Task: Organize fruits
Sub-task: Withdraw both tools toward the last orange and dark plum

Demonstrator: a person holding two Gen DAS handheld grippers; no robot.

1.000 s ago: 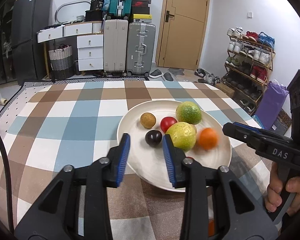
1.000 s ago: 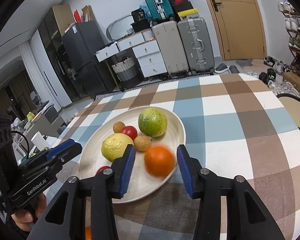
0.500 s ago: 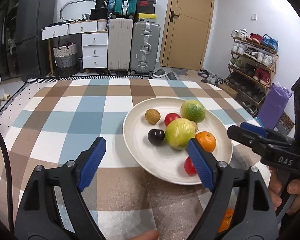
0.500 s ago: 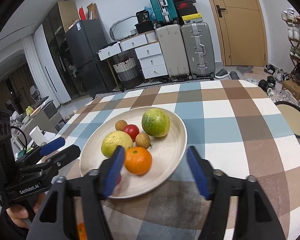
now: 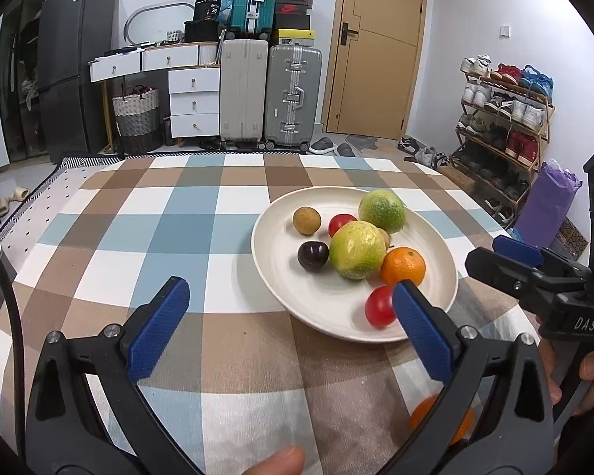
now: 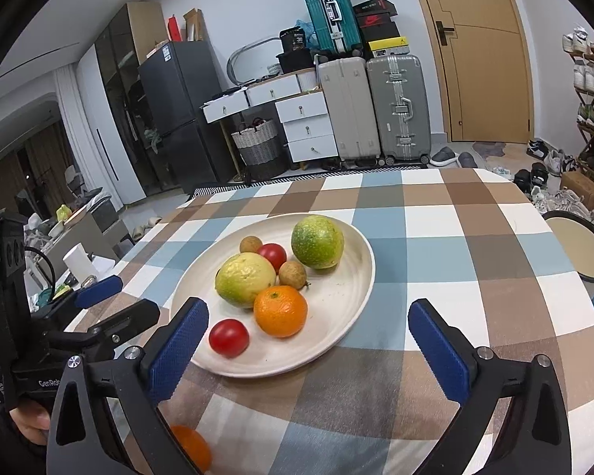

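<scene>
You can read "DAS" in white on the black body of your right tongs (image 5: 513, 255), seen from the left wrist. On your left tongs (image 6: 99, 291), the right wrist view shows "GenRob", cut off. The black bag (image 5: 208, 10) on the drawers bears a number, perhaps "38".

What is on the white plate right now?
The white plate holds an orange, two red tomatoes, two green-yellow fruits, two small brown fruits; the dark plum shows only from the left wrist.
</scene>
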